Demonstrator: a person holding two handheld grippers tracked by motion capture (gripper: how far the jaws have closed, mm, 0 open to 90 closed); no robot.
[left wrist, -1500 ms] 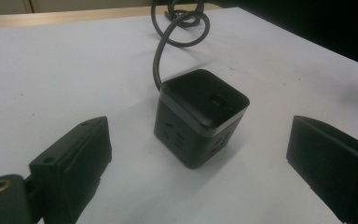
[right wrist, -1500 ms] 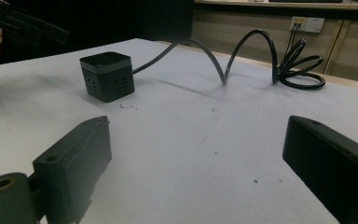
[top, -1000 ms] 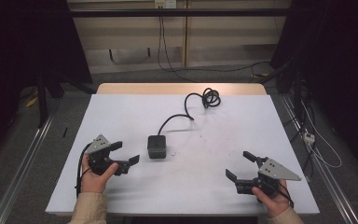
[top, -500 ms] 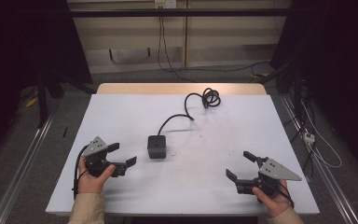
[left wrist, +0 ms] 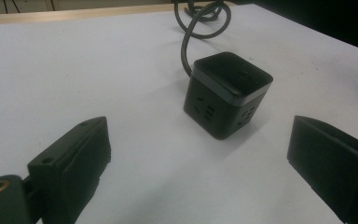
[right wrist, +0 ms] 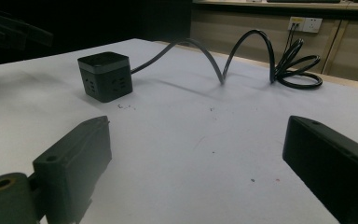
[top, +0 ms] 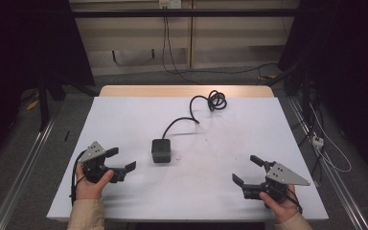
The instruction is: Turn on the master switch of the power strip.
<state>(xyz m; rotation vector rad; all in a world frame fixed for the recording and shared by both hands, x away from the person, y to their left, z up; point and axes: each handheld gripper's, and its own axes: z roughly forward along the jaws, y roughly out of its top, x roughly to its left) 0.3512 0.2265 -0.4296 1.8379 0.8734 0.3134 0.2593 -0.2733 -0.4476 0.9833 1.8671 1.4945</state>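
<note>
Black cube socket: a black cube power socket (top: 161,150) sits upright on the white table (top: 124,120), a little left of the middle and nearer the person's edge than the far one. In the left gripper view (left wrist: 227,93) its top is dark and flat, a grey band runs under the top, and plug holes show on the two faces turned to the camera.
Cord: a black cord (top: 184,120) leaves the far side of the cube, arches up off the table and ends in a loose coil (top: 215,99) near the far edge; in the right gripper view the arch and the coil (right wrist: 298,65) stand clear of the tabletop.
Left gripper: the left gripper (top: 120,160) is held low at the table's near left, jaws spread wide with nothing between them. It lies just beside the cube, to its left, not touching it; in its own view (left wrist: 200,154) the cube stands ahead, between the lines of the two jaws.
Right gripper: the right gripper (top: 247,170) is held at the near right, jaws likewise wide apart and empty, well apart from the cube. In its own view (right wrist: 196,158) the cube (right wrist: 105,75) stands far off at upper left.
Hands: the left hand (top: 90,184) and the right hand (top: 278,205) each grasp a gripper body near the table's front edge.
</note>
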